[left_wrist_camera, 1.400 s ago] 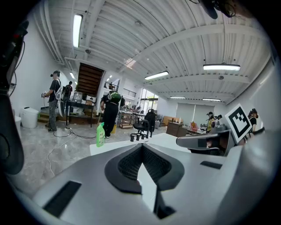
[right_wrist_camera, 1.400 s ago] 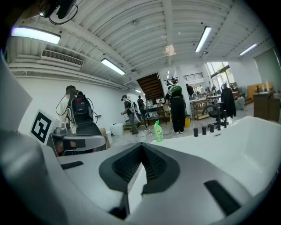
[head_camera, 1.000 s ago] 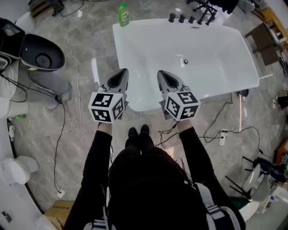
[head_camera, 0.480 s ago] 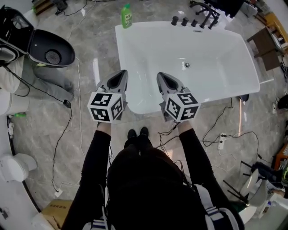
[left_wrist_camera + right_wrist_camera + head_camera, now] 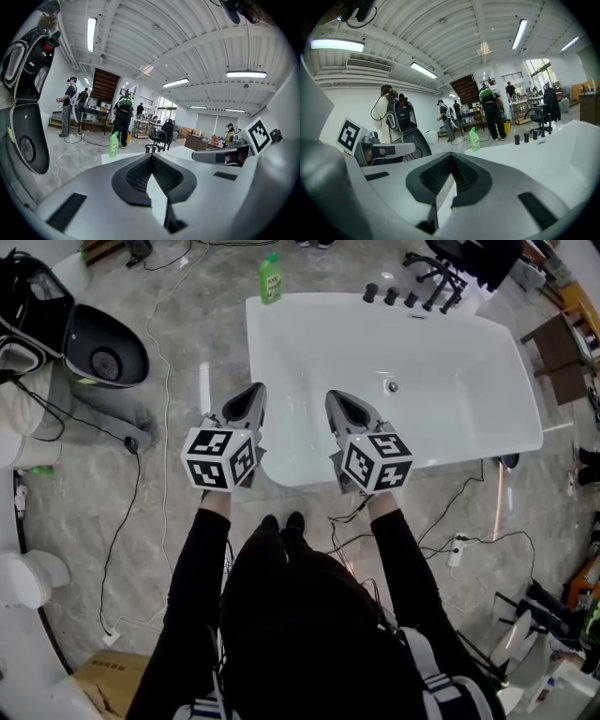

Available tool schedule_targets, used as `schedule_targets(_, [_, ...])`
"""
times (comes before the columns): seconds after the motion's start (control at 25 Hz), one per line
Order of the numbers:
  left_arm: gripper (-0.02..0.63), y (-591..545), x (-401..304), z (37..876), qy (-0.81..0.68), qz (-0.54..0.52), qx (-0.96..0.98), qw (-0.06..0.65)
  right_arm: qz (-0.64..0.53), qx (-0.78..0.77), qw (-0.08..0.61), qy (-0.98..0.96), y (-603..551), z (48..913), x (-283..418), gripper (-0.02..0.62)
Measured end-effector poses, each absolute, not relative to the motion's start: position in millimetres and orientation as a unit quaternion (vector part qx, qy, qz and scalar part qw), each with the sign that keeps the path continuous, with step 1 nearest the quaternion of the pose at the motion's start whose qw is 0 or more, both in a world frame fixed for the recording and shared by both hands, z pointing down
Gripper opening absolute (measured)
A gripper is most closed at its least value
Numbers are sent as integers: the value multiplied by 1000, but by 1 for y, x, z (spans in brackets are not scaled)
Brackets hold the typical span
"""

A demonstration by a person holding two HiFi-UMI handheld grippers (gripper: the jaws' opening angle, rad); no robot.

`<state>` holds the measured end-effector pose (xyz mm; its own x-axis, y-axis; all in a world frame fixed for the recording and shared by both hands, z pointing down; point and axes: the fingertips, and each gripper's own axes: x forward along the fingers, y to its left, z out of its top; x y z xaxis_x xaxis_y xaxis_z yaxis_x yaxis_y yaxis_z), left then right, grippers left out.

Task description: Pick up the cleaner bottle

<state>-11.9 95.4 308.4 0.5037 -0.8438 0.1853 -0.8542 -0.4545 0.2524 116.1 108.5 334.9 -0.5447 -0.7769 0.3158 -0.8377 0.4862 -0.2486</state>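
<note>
Bright ceiling strip lights [image 5: 246,74], glare streak on floor [image 5: 204,390], fisheye-warped dark edges

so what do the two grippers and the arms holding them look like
Both the left gripper and right gripper are grey moulded shells tapering to a point, with black ribbed pads inside. Each carries a white cube printed with black square markers at its rear. The arms wear black long sleeves.
</note>
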Motion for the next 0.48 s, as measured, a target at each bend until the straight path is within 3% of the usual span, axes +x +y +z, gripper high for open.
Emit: schedule_targets(0.48, [6,72,-41,315,-503,20,849,162,201,477,86,-851,87,347,89,2])
